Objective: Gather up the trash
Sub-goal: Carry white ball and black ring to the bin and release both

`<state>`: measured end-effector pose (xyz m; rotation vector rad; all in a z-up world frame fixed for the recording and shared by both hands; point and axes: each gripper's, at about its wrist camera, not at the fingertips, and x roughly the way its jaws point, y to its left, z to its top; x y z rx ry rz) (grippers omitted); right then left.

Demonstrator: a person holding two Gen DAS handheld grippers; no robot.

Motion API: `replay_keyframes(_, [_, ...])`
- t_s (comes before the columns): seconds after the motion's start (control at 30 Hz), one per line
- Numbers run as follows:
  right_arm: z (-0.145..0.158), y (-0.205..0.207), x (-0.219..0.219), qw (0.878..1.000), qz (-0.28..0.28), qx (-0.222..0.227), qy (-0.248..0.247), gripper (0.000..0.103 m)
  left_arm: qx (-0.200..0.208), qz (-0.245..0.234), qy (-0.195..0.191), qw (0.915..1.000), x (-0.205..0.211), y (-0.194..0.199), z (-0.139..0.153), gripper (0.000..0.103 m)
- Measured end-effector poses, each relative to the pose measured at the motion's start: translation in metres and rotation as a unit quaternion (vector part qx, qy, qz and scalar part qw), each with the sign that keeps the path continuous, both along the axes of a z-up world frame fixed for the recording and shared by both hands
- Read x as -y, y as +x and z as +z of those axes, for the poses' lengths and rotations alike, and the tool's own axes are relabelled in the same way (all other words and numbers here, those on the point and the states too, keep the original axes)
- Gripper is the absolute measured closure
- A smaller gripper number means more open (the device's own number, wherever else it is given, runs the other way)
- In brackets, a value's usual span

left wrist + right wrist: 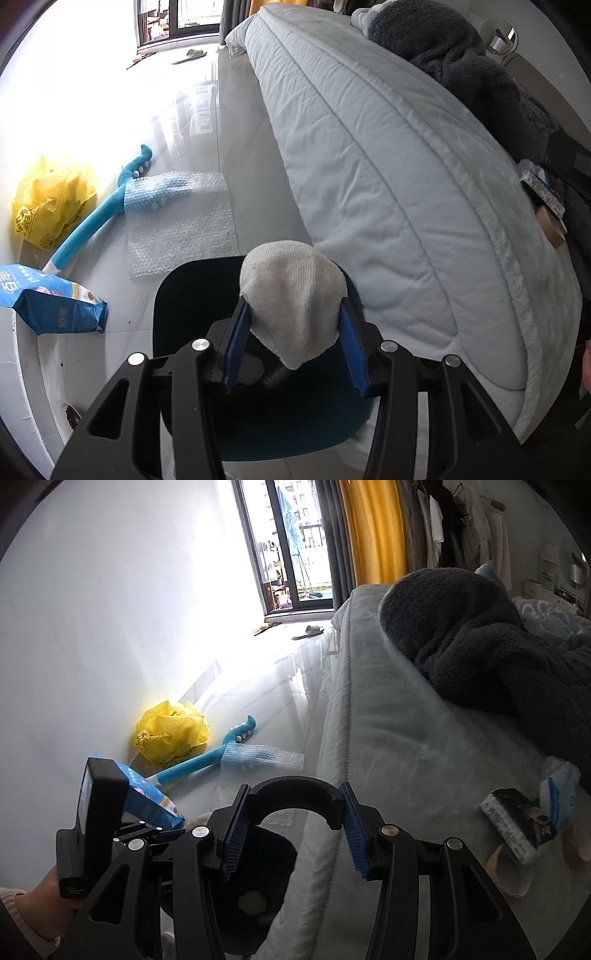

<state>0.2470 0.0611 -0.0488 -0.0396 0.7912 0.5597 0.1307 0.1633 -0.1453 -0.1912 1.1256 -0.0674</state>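
Left wrist view shows one bed (388,192) with a pale quilted cover, one dark fleece blanket (461,70) heaped on it, and one dark dustpan (280,410) below the left gripper (293,334), whose blue pads pinch one white sock (291,295). On the glossy tiled floor (236,122) by the white wall lie one bubble wrap sheet (181,221), one blue plush toy (99,218), one yellow plastic bag (51,199) and one blue snack bag (55,306). Right wrist view has the right gripper (293,829) clamped on one black curved handle (295,795); one small box (517,823) lies on the bed, and one slipper (308,631) sits near the balcony door (295,542).
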Motion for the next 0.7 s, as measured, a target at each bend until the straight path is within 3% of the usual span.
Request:
replay_keyframes(0.47, [-0.029,-0.003,-0.062,0.998,0.039,-0.029,-0.038,0.054,-0.085,0.013,-0.024,0.996,-0.045,-0.016,-0.041,0.051])
replay_keyframes(0.7, [-0.046,-0.003,-0.085,0.996,0.054,-0.051,-0.054,0.054,-0.122,0.019,-0.041,0.9915,-0.062,-0.023,-0.058,0.039])
